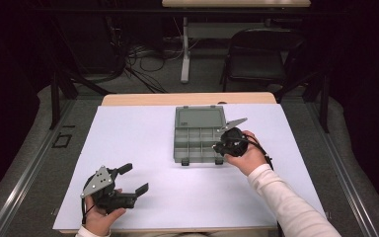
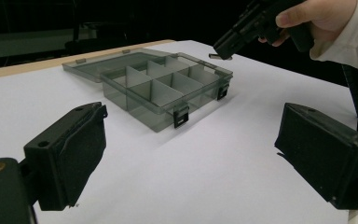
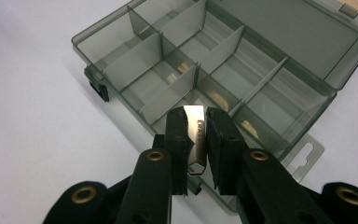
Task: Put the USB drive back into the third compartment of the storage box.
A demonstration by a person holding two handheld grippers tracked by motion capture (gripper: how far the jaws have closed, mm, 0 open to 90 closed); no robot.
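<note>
while the right gripper point(image 3: 196, 140) clamped a small flat metal piece point(image 3: 196, 135) over the smoky clear plastic compartment box point(image 3: 214, 70), left gripper point(image 2: 186, 154) jaws released; thin piece might slip and miss its compartment.

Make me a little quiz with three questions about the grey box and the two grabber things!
1. True or false: the lid of the compartment box is open.
2. Which gripper holds something? A) left gripper B) right gripper
3. Fill in: the left gripper's jaws stand wide ____.

Key:
1. True; the lid lies flat behind the compartments.
2. B; its jaws are shut on a small silvery metal piece above the box's near edge.
3. Open; nothing is between them, and it hovers over the white table cover.
</note>
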